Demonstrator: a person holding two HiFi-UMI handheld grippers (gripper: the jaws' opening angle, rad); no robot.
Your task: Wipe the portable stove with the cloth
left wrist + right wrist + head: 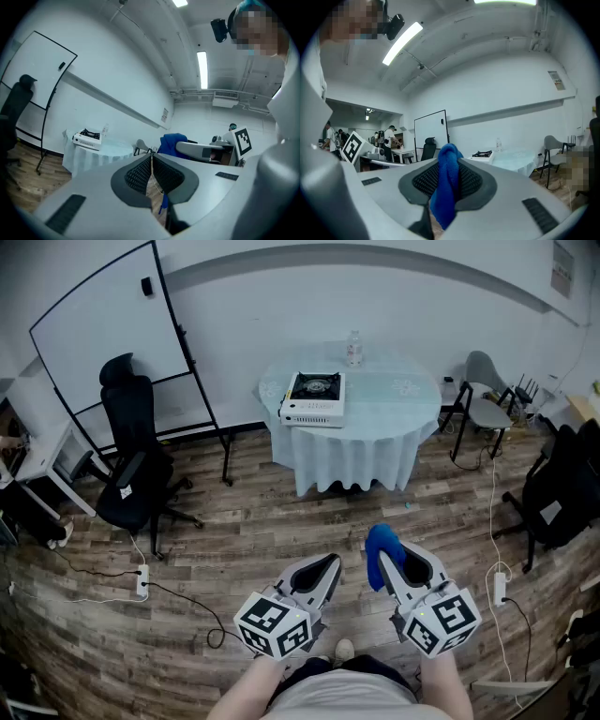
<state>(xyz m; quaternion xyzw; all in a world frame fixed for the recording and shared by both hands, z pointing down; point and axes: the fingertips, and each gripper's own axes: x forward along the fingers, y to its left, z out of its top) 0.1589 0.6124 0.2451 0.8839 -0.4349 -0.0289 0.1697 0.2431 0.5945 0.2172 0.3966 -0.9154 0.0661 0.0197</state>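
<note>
A white portable stove (314, 398) with a black burner sits on the left side of a round table (394, 404) covered in a pale cloth, far ahead across the room. It shows small in the left gripper view as the stove (87, 138) and in the right gripper view as the stove (482, 154). My right gripper (386, 552) is shut on a blue cloth (380, 551), which bunches up between the jaws as the cloth (445, 185). My left gripper (330, 565) is shut with nothing in it, its jaws (151, 157) pressed together. Both grippers are held low over the wooden floor, well short of the table.
A clear bottle (354, 348) stands at the table's back. A rolling whiteboard (112, 334) and a black office chair (133, 460) stand left. A grey chair (484, 409) and a black bag (562, 488) are on the right. Cables and power strips (142, 580) lie on the floor.
</note>
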